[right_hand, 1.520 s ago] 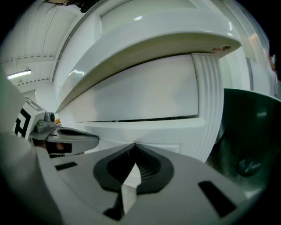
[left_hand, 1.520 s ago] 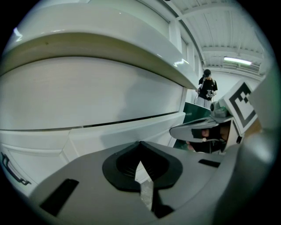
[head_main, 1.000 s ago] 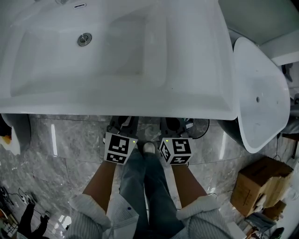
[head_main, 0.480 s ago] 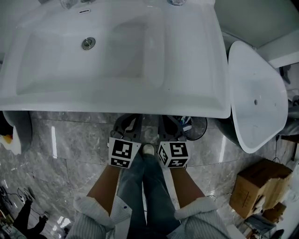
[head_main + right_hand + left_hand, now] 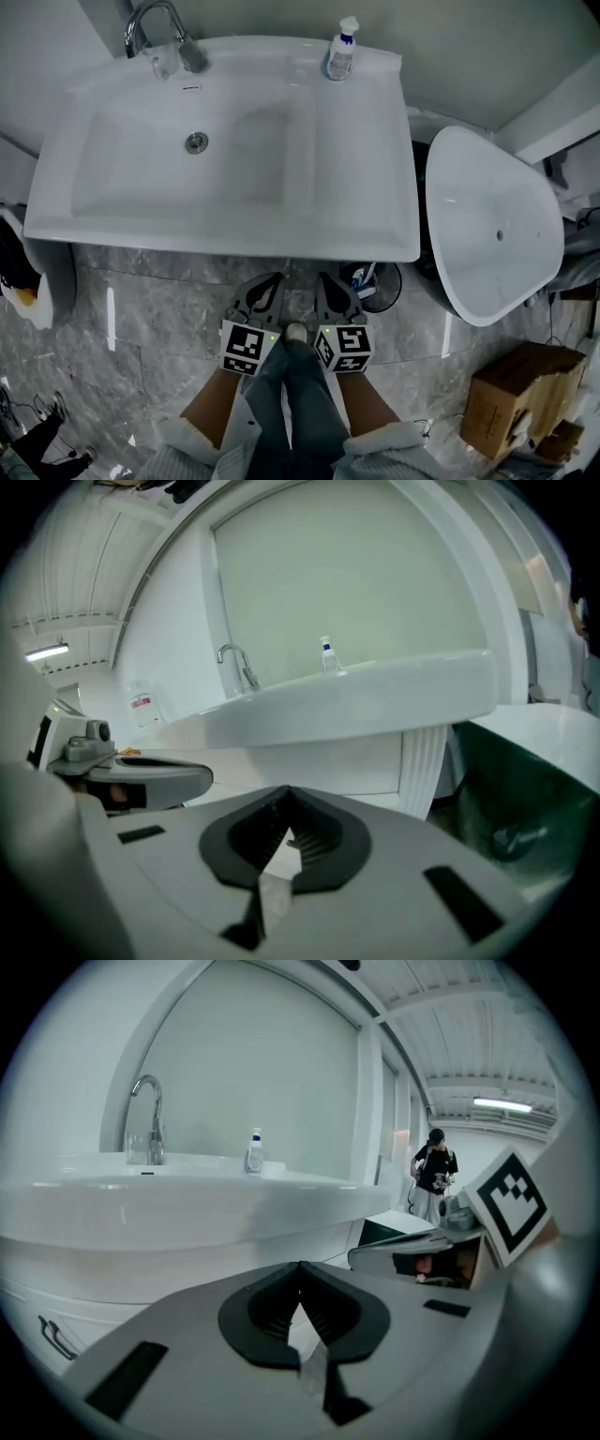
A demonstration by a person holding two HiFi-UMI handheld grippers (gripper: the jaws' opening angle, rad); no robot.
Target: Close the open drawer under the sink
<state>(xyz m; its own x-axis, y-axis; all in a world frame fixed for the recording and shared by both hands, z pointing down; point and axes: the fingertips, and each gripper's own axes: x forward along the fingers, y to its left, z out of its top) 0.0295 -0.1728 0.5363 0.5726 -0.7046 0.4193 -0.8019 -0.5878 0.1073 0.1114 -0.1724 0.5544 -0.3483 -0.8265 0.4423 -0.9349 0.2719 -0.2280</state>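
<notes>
The white sink [image 5: 225, 141] with its tap [image 5: 155, 28] fills the top of the head view and hides the drawer beneath it. In the left gripper view, white cabinet fronts [image 5: 141, 1274] with a metal handle [image 5: 54, 1333] show under the basin. I cannot tell whether a drawer stands out. My left gripper [image 5: 272, 279] and right gripper [image 5: 322, 278] hang side by side just in front of the sink's front edge, above the marble floor. Both are shut with nothing between the pads, as also seen up close on the left gripper [image 5: 300, 1265] and right gripper [image 5: 286, 789].
A soap bottle [image 5: 342, 49] stands on the sink's back rim. A white freestanding tub [image 5: 487, 225] is at the right, with a small black bin [image 5: 375, 281] between it and the sink. A cardboard box [image 5: 516, 394] lies at the lower right. A person [image 5: 436, 1162] stands far off.
The view has pulled back from the sink, so the tap and bottle now show. Both grippers have come out from under the sink's front edge, still shut and side by side.
</notes>
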